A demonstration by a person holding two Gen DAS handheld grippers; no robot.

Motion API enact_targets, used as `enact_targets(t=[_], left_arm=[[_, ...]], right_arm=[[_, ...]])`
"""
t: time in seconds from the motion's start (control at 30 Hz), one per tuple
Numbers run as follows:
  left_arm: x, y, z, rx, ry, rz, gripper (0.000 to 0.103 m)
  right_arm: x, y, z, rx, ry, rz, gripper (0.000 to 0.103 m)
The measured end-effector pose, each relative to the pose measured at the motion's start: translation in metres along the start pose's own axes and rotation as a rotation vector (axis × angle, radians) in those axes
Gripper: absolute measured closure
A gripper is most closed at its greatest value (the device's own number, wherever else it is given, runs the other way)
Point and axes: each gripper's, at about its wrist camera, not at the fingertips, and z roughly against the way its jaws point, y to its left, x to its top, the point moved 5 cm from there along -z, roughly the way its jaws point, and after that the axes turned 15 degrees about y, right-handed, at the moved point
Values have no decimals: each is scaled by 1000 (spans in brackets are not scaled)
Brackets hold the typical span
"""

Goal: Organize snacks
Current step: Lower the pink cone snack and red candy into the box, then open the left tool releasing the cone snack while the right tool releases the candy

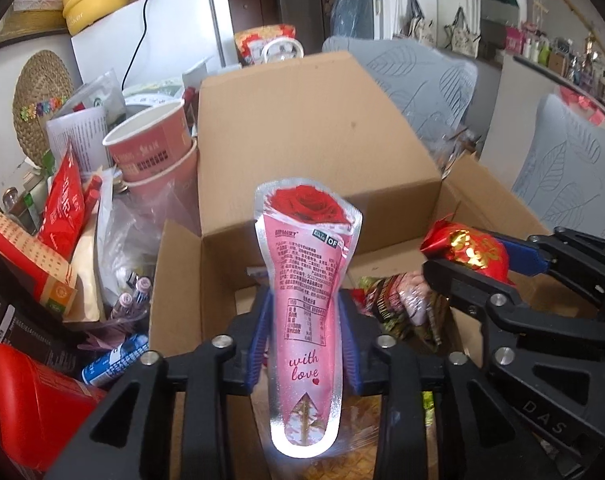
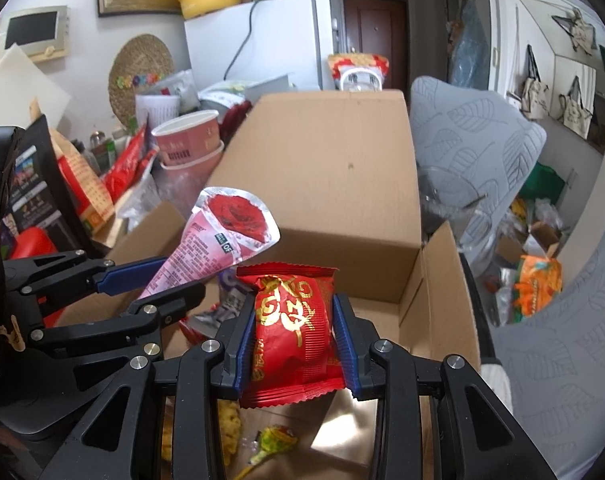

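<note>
My left gripper [image 1: 304,296] is shut on a tall pink pouch [image 1: 302,248] printed with a red rose and "with love". The pouch stands upright over the open cardboard box [image 1: 318,140]. In the right wrist view the same pouch [image 2: 230,220] leans right in the left gripper [image 2: 178,276]. My right gripper [image 2: 293,304] is shut on a red packet with gold lettering [image 2: 292,320], its blue pads pressing both sides. It hovers over the box [image 2: 334,180]. From the left wrist view that packet [image 1: 474,250] and right gripper [image 1: 458,258] sit at the right. Several wrapped snacks [image 1: 398,304] lie inside the box.
Stacked pink paper cups [image 1: 154,148], red bags, papers and a red container [image 1: 30,400] crowd the left of the box. Grey leaf-patterned cushions [image 1: 422,80] stand behind and to the right. An orange packet [image 2: 538,284] lies among litter on the right. The box's tall back flap stands upright.
</note>
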Motion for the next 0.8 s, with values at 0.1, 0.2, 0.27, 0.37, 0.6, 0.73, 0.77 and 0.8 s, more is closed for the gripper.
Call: enact_targets(t=[0.1,0.2,0.27,0.37,0.6,0.73,0.77,0.8], left_arm=[[-2,0,-8,16,24,2,62],[-3,0,-13,20,46,17,59],[-5,1,-13,28,49,25,59],[-5,2,-12,38,47,31,59],[-6,2,-2,55,40,39,39],[-8,3,11,52,22,45,36],[-8,4,14,53,16,46,36],[-8,4,18,56,9,47,36]], right_arm=[[-3,-2,-7,-6,26,-4,68],[-6,-4,-11,-12,47,-7,67],[-6,-6,-12,-10,54,-18,64],[-7,-8,-9,-27,51,-24,54],[-9,-10,2,-56,42,-27,54],[-10,-12,14,-62,27,-36,54],[-10,-12,18,-66,23,-38,54],[-10,-12,20,-68,20,-38,54]])
